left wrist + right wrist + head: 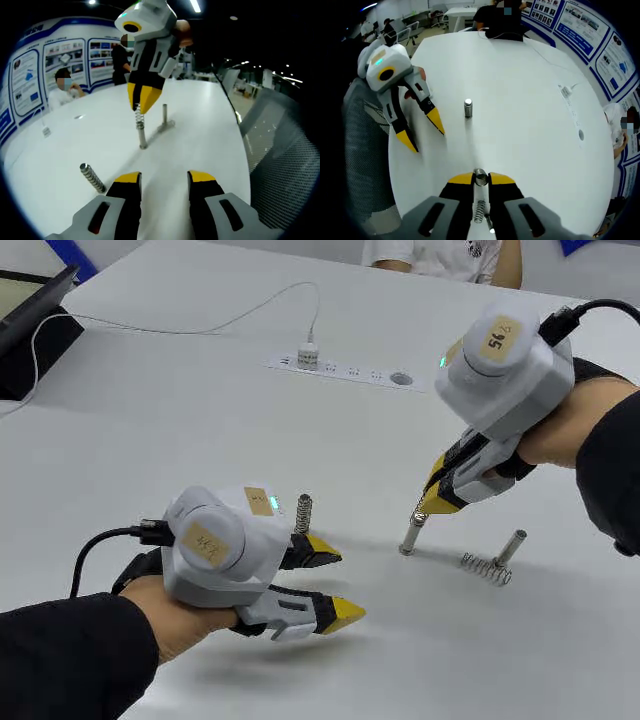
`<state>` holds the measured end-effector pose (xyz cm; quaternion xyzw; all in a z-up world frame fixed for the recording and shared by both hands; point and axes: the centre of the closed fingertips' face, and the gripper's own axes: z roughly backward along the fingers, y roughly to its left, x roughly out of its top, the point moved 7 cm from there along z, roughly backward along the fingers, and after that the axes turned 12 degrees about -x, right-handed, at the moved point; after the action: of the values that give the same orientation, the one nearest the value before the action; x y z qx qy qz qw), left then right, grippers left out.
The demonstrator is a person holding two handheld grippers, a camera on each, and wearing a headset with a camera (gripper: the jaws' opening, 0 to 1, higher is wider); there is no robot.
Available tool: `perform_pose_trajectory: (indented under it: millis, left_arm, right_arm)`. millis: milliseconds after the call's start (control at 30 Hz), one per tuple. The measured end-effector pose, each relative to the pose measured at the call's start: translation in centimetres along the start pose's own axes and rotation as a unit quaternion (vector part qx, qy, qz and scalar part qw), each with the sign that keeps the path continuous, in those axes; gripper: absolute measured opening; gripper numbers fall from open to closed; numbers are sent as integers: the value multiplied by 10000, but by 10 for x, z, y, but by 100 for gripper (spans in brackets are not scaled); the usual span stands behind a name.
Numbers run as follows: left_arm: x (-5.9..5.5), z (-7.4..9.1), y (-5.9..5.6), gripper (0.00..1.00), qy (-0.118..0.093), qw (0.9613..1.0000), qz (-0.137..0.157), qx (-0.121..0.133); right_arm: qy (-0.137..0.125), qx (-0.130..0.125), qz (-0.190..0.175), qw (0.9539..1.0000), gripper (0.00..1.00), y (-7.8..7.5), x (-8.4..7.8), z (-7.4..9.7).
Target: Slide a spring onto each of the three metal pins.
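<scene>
Right tool (480, 179) pinches spring (479, 209) atop upright pin (410, 538)

place: open office | cues: wall posters (62, 65), mesh chair (285, 150), white table (180, 410)

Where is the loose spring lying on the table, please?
In the head view, the loose spring lies beside the base of the rightmost pin, near the right gripper.

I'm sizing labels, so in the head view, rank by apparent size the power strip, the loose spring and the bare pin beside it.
Largest: power strip, though it's farther from the camera.
Then: bare pin and loose spring look about alike, so I won't rank them.
</scene>
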<state>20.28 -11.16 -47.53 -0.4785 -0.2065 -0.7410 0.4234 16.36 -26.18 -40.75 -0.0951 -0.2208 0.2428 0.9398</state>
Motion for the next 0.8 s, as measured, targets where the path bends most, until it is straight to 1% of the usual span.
perform_pose_trajectory:
  millis: [300,433,800]
  left_arm:
    - [-1,-2,0,37,9,10000,15,-12]
    - [-1,-2,0,37,13,10000,23,-12]
    - [-1,-2,1,37,13,10000,31,-16]
  right_arm:
    - [142,30,56,9999,12,6,-3,-14]
    - [135,53,12,9999,12,7,-3,-17]
    - [235,92,-43,9997,12,11,-9,-30]
